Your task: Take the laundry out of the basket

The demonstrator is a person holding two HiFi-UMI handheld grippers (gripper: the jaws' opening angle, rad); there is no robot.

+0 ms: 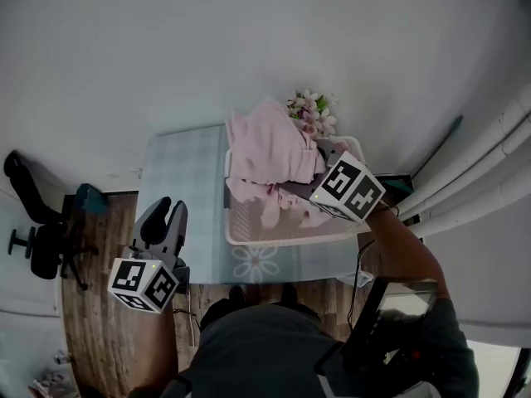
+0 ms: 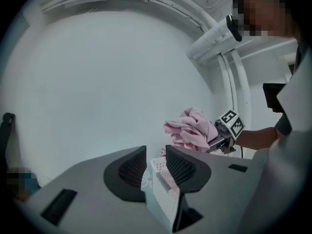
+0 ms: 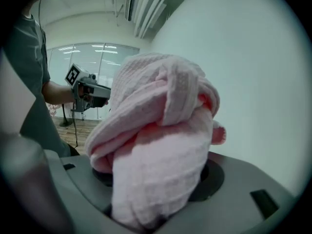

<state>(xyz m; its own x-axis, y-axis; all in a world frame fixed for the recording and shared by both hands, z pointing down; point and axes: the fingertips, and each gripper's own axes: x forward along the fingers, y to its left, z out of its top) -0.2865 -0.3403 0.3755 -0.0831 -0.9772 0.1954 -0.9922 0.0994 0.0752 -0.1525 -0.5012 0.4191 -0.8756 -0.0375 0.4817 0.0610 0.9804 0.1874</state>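
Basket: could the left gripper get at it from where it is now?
Probably yes. The left gripper is open and empty, pointed at the basket's near corner, with nothing between them. The cloth hangs from the right gripper, further off.

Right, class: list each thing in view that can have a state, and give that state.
left gripper: open, nothing between its jaws
right gripper: shut on the pink cloth
pink cloth: bunched up, raised over the basket
basket: upright on the table
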